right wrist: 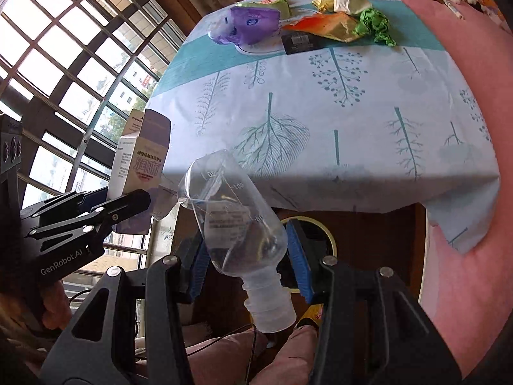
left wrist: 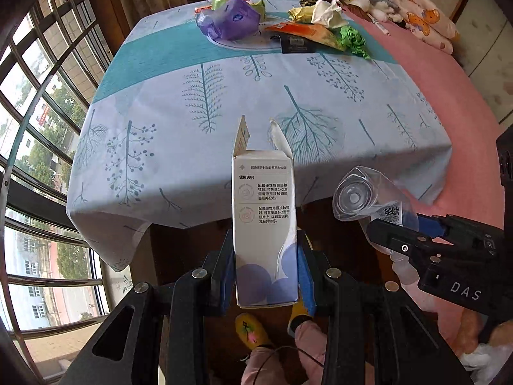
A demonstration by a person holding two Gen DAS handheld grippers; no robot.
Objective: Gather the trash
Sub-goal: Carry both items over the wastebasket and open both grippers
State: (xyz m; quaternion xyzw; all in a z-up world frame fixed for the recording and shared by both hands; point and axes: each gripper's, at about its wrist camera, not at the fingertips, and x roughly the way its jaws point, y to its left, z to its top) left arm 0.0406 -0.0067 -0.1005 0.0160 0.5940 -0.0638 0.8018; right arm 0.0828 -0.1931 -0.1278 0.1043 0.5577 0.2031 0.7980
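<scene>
My left gripper (left wrist: 266,256) is shut on a white carton box (left wrist: 263,218) with an open top flap, held upright in front of the table's near edge. It also shows in the right wrist view (right wrist: 141,160). My right gripper (right wrist: 247,253) is shut on a clear plastic bottle (right wrist: 237,218), neck toward the camera. The bottle also shows in the left wrist view (left wrist: 362,195). At the table's far end lie a purple bag (left wrist: 231,19), an orange wrapper (left wrist: 307,32), green crumpled paper (left wrist: 352,41) and white crumpled paper (left wrist: 327,12).
The table (left wrist: 256,102) wears a blue tree-print cloth. A pink bed (left wrist: 465,102) with soft toys lies to the right. Barred windows (left wrist: 38,96) are on the left. A yellow-rimmed bin (right wrist: 317,234) sits under the table's edge. The person's legs are below.
</scene>
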